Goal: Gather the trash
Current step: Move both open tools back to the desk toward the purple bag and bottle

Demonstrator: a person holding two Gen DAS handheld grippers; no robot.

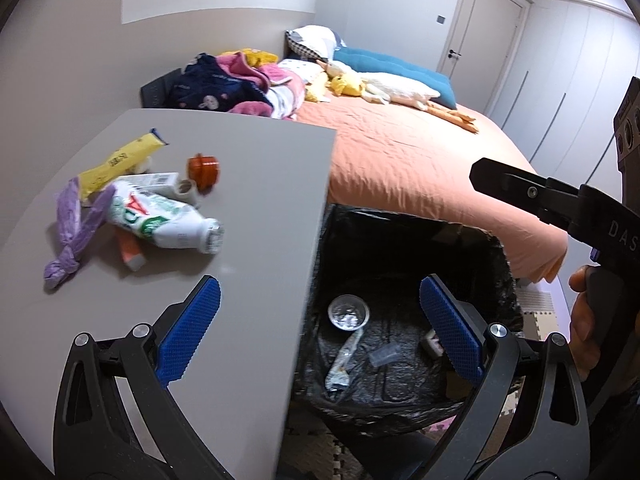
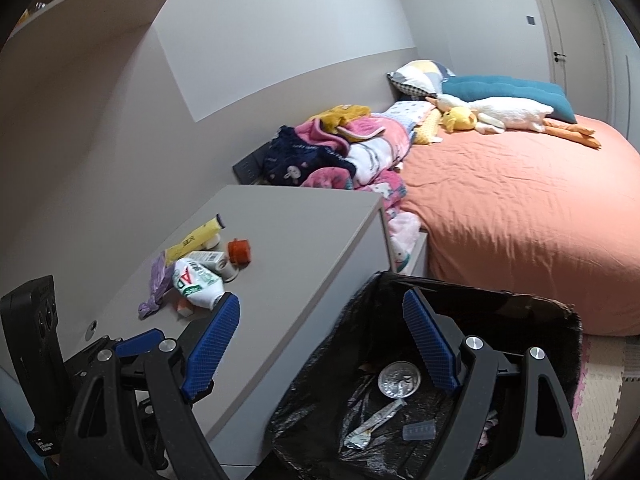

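Observation:
Trash lies on a grey table [image 1: 256, 184]: a white bottle [image 1: 160, 216] on its side, a yellow wrapper [image 1: 116, 160], a purple wrapper [image 1: 76, 232], an orange cap [image 1: 204, 168] and a small white box [image 1: 160, 182]. The same pile [image 2: 196, 276] shows in the right wrist view. A black-lined bin [image 1: 400, 320] beside the table holds a clear cup [image 1: 348, 312] and a wrapper [image 1: 344, 360]. My left gripper [image 1: 320, 332] is open and empty, straddling the table edge and bin. My right gripper [image 2: 320, 344] is open and empty above the bin [image 2: 420, 400].
A bed with an orange sheet [image 1: 420, 160] stands behind the bin, with clothes [image 1: 240, 84], pillows and plush toys on it. Wardrobe doors [image 1: 560, 60] line the far right. Foam mats [image 2: 600, 384] cover the floor.

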